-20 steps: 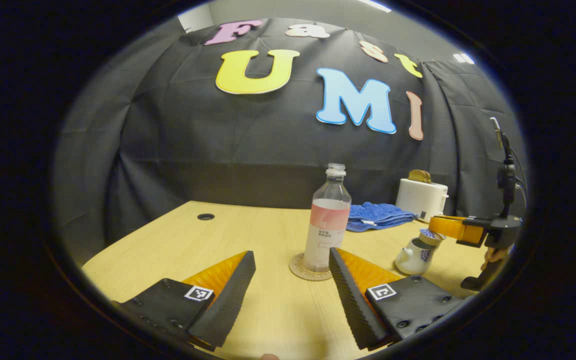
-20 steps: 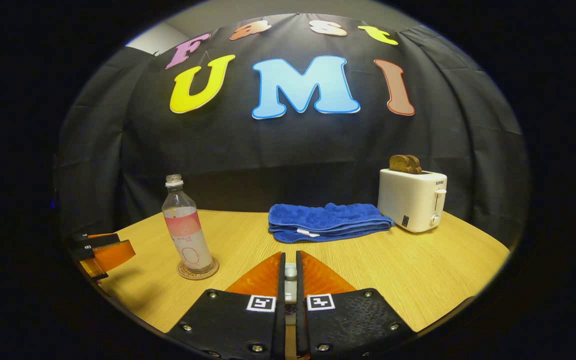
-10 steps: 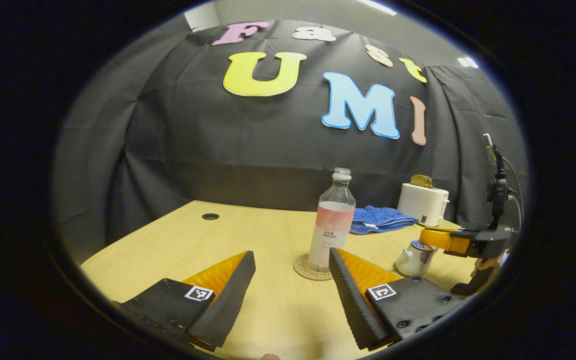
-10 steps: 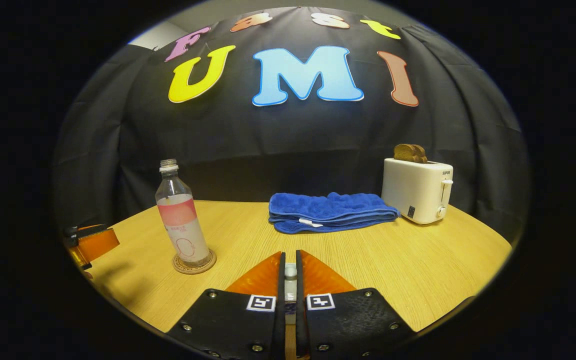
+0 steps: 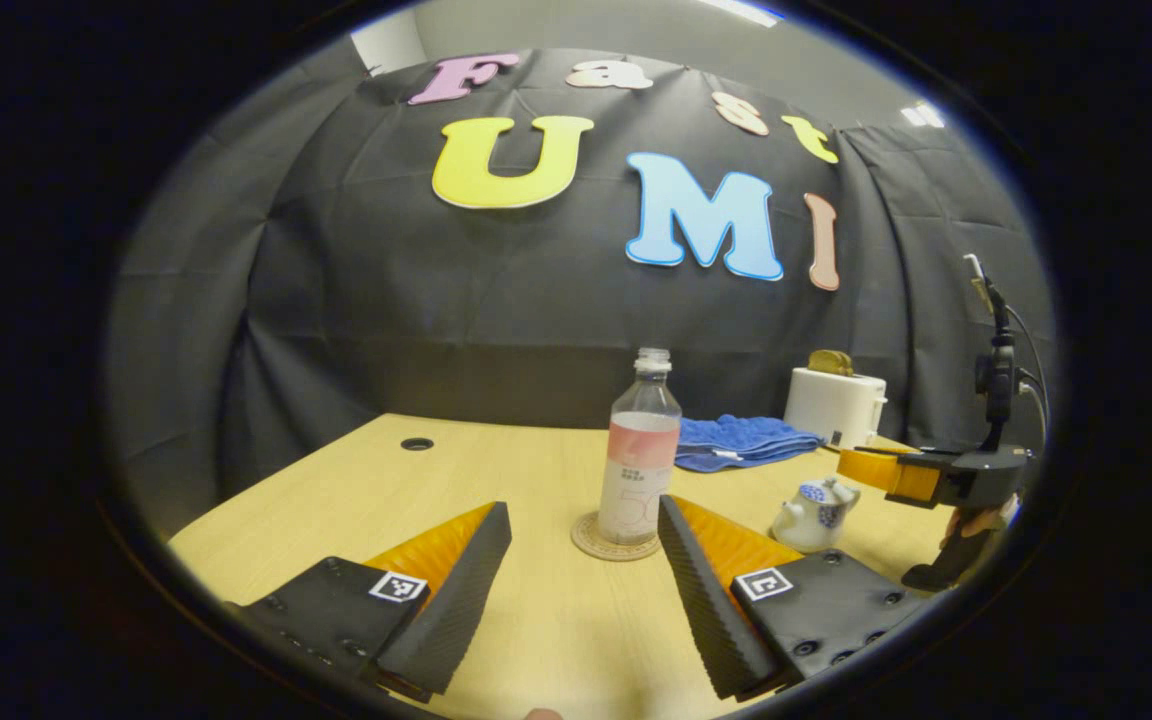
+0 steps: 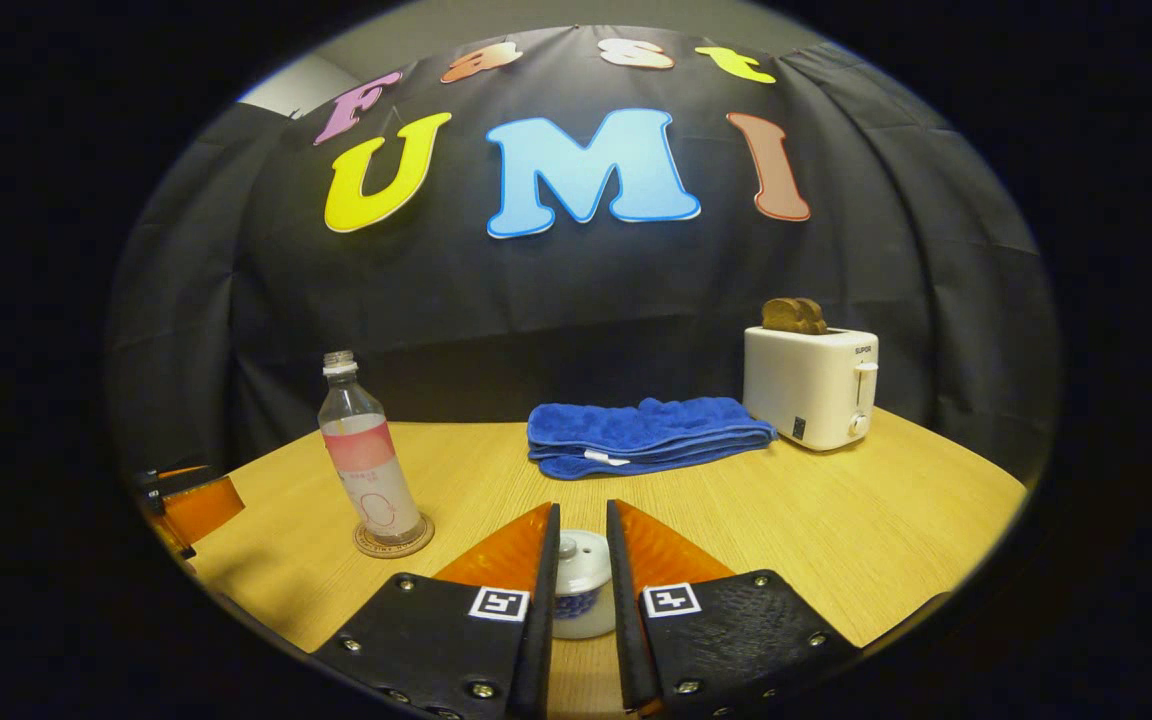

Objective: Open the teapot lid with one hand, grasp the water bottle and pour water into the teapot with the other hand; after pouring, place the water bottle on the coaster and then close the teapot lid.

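Both tongs hang over the tabletop (image 6: 836, 540). At the bottom of the left gripper view, the left tongs (image 5: 584, 585) are spread wide and hold nothing. Between their fingers, farther back at centre, the water bottle (image 5: 638, 465) stands upright, uncapped, on the round coaster (image 5: 591, 543). At the bottom of the right gripper view, the right tongs (image 6: 581, 580) are parted a little, with the teapot (image 6: 581, 592) between the fingers, its lid (image 6: 580, 556) on; contact cannot be told. In the left gripper view those tongs hover just above the teapot at lower right. A blue towel (image 6: 641, 435) and a toaster (image 6: 808, 386) sit right of centre.
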The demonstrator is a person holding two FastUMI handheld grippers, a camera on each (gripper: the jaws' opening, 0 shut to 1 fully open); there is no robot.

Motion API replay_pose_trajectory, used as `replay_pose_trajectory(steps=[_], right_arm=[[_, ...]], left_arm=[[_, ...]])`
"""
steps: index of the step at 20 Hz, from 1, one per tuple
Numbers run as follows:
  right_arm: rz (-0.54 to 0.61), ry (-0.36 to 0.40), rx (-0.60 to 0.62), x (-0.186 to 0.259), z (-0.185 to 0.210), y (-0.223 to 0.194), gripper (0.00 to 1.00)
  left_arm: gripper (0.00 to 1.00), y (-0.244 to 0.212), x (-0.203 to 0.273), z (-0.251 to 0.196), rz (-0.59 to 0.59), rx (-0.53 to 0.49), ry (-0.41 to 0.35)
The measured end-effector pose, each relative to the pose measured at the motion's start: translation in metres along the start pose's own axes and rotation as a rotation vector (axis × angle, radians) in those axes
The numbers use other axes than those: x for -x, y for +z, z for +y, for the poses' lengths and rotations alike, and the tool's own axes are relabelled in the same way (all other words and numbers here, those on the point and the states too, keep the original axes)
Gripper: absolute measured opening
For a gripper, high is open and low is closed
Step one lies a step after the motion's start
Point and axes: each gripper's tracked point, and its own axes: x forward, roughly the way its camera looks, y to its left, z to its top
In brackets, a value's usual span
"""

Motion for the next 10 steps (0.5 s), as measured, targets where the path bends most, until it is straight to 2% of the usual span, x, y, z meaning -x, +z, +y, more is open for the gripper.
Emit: replay_pose_trajectory(steps=[10], right_arm=[[-0.069,-0.004,0.024,0.071,0.012,-0.007,0.27]], left_arm=[[0.99,0.002,0.044,-0.032,-0.077,-0.023,0.030]])
